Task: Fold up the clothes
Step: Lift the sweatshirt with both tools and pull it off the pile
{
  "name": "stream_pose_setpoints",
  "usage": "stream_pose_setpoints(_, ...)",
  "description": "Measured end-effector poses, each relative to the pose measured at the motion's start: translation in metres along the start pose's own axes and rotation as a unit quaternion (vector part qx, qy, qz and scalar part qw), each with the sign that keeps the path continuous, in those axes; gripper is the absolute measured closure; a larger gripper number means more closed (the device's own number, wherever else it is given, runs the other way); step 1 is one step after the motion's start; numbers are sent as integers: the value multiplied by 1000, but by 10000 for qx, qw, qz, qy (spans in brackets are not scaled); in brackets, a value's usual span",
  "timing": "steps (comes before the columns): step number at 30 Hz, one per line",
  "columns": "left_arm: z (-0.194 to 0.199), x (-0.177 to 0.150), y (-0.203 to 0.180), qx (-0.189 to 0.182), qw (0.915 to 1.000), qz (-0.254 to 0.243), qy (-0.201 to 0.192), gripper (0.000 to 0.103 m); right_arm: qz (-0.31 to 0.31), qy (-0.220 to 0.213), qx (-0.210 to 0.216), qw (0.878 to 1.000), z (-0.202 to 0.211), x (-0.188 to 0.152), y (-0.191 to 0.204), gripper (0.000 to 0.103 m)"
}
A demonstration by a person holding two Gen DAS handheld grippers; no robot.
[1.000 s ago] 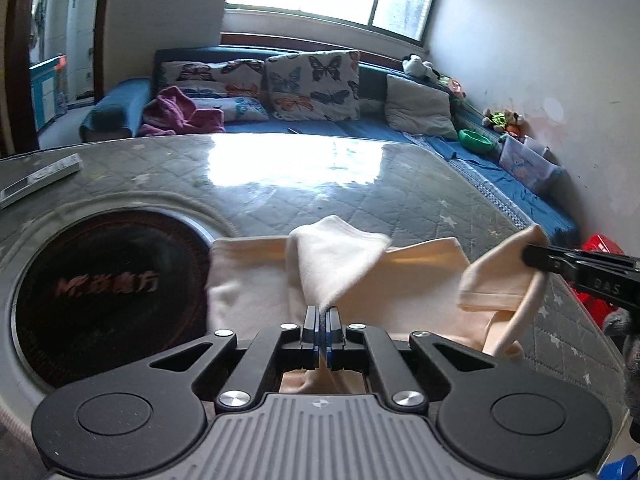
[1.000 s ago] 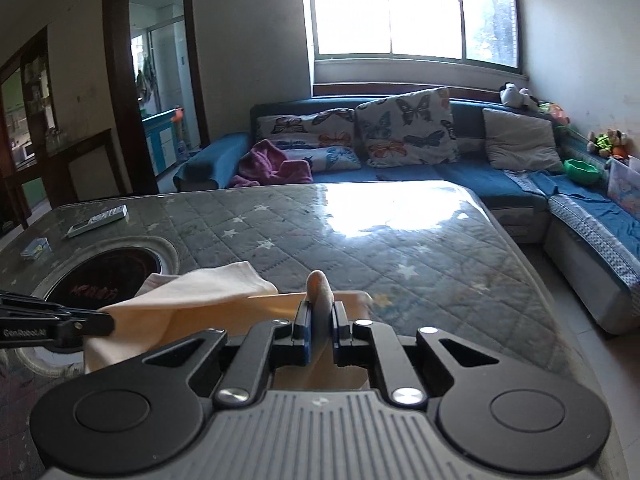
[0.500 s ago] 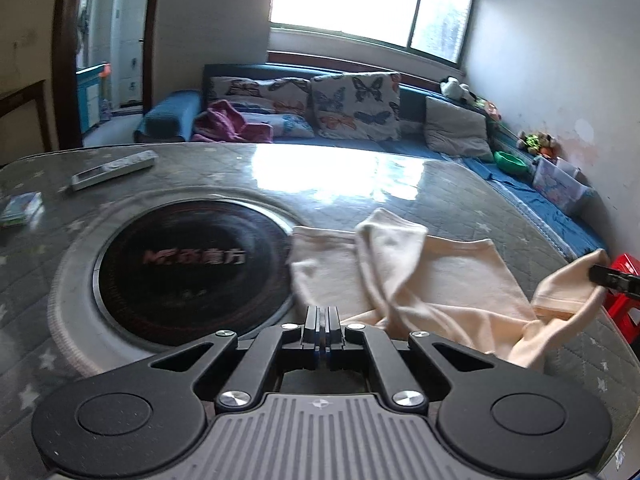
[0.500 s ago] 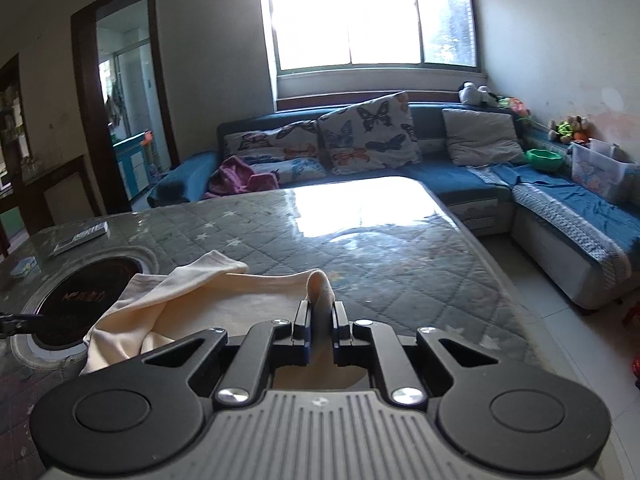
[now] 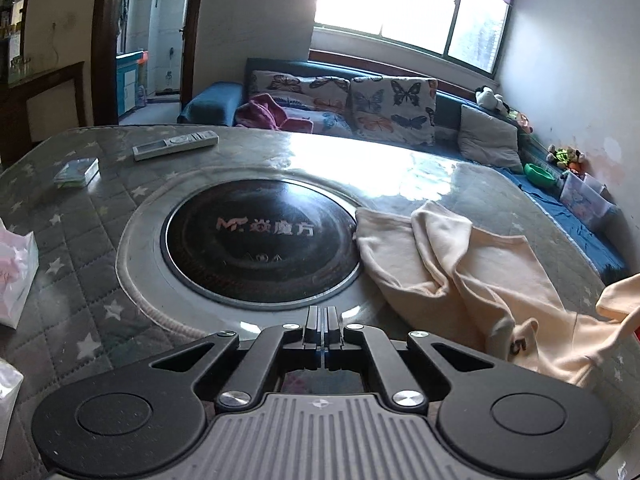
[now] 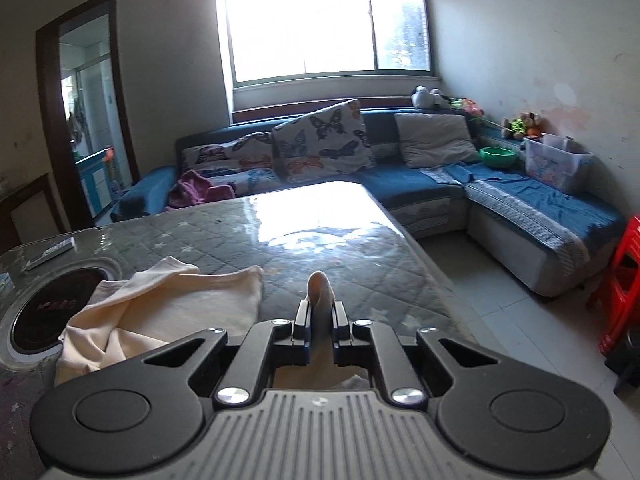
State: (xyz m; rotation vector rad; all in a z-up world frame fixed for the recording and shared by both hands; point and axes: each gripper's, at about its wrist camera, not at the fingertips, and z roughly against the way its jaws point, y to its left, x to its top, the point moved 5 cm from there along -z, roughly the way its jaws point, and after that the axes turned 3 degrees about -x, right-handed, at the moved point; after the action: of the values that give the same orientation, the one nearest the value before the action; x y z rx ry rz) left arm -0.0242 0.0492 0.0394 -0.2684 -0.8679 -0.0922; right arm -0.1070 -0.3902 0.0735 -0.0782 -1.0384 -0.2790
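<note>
The cream garment (image 5: pixel 476 276) lies rumpled on the desk (image 5: pixel 100 240), on the quilted grey star-print cover, just to the right of the round black hob (image 5: pixel 260 240) set into the desk, with one edge touching the hob's rim. A fold of it rises in a ridge near the middle, and a dark number print shows on the near part. The left hand-held gripper (image 5: pixel 322 328) sits over the near rim of the hob, its jaws pressed together with nothing between them, apart from the garment. The right hand-held gripper (image 6: pixel 319 312) is clenched on a bunched corner of the garment (image 6: pixel 168 304), which pokes up between the jaws as a rounded tip; the rest of the cloth trails away to the left across the desk toward the hob (image 6: pixel 44 308). In the left wrist view that lifted corner appears at the far right edge, raised off the desk. A remote (image 5: pixel 175 145) and a small box (image 5: pixel 77 172) lie on the far left part of the desk, well apart from the garment, and a pink-and-white bag (image 5: pixel 16 280) stands at the left edge. Behind the desk runs a blue sofa (image 6: pixel 520 216) with butterfly cushions (image 6: pixel 320 140) under a bright window (image 6: pixel 320 20).
</note>
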Motion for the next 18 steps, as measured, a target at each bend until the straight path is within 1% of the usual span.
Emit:
stream_pose_setpoints(6, -5, -4, -16, -238, 9996, -132, 101, 102, -178, 208, -368, 9989, 7, -23, -25, 94)
stream_pose_setpoints(9, -9, -1, -27, -349, 9991, -203, 123, 101, -324, 384, -604, 9969, 6, -35, -42, 94)
stream_pose_setpoints(11, -11, 4, -35, -423, 9987, -272, 107, 100, -352, 477, -658, 9961, 6, -39, -48, 92)
stream_pose_setpoints(13, -14, 7, -43, -463, 9983, -338, 103, 100, -303, 501, -632, 9963, 6, -43, -49, 91)
stream_pose_setpoints(16, -19, 14, -56, -537, 9976, -436, 95, 99, -109, 435, -445, 9980, 4, -42, -36, 91)
stream_pose_setpoints(17, -21, 16, -61, -569, 9972, -487, 82, 98, -31, 423, -352, 9985, 2, -41, -30, 88)
stream_pose_setpoints(18, -24, 18, -66, -581, 9969, -533, 72, 98, 36, 429, -266, 9987, -1, -40, -24, 82)
